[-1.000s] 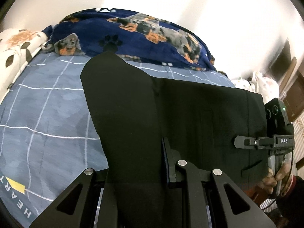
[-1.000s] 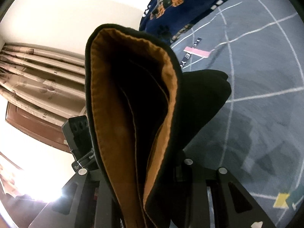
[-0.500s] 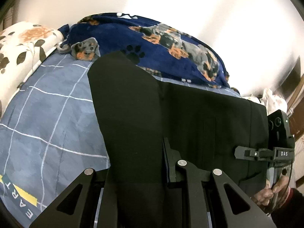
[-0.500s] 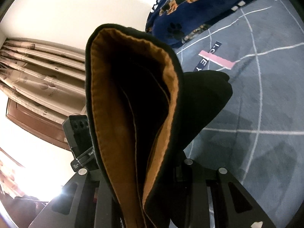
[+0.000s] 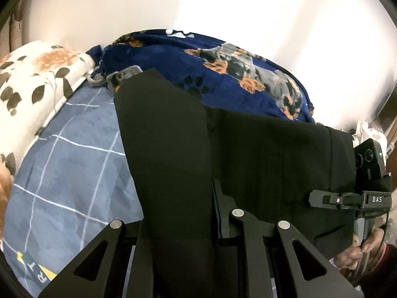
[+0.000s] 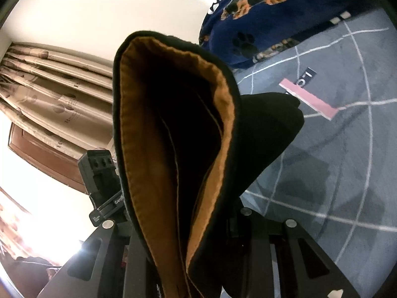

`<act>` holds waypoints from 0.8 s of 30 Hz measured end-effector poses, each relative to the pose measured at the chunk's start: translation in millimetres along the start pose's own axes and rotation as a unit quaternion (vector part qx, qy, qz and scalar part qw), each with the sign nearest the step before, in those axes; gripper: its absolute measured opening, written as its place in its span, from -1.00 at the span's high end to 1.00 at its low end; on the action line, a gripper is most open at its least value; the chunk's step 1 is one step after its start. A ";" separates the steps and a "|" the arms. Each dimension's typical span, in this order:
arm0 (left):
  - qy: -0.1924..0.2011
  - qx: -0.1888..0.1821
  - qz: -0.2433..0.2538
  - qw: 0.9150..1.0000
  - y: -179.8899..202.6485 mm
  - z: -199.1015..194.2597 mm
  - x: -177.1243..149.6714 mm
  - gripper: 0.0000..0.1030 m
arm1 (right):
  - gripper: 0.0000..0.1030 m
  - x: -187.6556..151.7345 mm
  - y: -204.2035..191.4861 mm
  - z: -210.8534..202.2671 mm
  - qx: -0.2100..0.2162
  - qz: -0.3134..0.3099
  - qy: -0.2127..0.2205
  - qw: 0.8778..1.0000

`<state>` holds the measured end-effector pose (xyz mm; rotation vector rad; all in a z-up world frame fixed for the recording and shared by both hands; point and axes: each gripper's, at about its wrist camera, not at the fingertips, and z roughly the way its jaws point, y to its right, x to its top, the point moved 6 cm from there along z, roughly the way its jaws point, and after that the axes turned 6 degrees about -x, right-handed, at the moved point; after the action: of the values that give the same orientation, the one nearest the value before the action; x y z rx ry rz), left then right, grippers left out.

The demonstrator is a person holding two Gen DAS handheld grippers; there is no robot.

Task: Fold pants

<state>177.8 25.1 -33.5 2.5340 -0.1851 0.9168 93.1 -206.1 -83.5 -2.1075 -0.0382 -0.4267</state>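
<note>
The black pants (image 5: 248, 154) hang stretched between my two grippers above the bed. My left gripper (image 5: 183, 213) is shut on one upper corner of the cloth, which stands up in a flap over its fingers. My right gripper (image 5: 322, 198) shows at the right edge of the left wrist view, clamped on the other corner. In the right wrist view my right gripper (image 6: 198, 223) is shut on the waistband (image 6: 173, 136), whose tan lining faces the camera. The left gripper's camera block (image 6: 99, 171) shows behind the cloth.
A blue checked bedsheet (image 5: 69, 173) lies below. A navy dog-print blanket (image 5: 235, 74) is bunched at the far side by the white wall. A floral pillow (image 5: 32, 87) lies at the left. Curtains (image 6: 49, 87) and a brown door are at the side.
Both grippers have lifted and tilted up with the pants still held taut. More of the wall, blanket and pillow shows now, and less of the bedsheet.
</note>
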 end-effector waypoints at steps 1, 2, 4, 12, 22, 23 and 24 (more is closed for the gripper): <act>0.000 0.002 0.001 1.000 -2.3 1.3 2.6 0.66 | 0.48 1.0 -0.9 1.6 0.000 -0.002 -0.001 1.000; 0.001 0.005 0.001 1.000 -4.9 2.5 5.4 0.66 | 0.48 3.7 -1.5 3.6 -0.001 -0.003 -0.001 1.000; 0.002 0.010 0.003 1.000 -9.6 4.8 11.4 0.66 | 0.48 7.4 -2.2 5.4 -0.001 -0.006 -0.002 1.000; 0.010 0.030 0.018 0.999 -24.5 18.1 37.4 0.65 | 0.48 21.2 -4.2 9.7 0.001 -0.016 0.001 1.000; 0.016 0.043 0.021 0.999 -37.8 39.7 62.6 0.65 | 0.49 31.8 -2.5 8.3 -0.010 -0.032 0.002 0.999; 0.015 0.044 0.020 0.999 -38.9 41.5 63.8 0.65 | 0.49 32.3 -1.9 7.6 -0.011 -0.033 0.002 0.999; 0.015 0.044 0.019 0.999 -40.8 43.7 65.7 0.65 | 0.49 32.6 -1.0 6.6 -0.011 -0.034 0.002 0.999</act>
<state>264.6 43.7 -36.2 2.6041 -0.1891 0.9970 125.3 -204.6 -75.6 -2.1325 -0.1033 -0.4744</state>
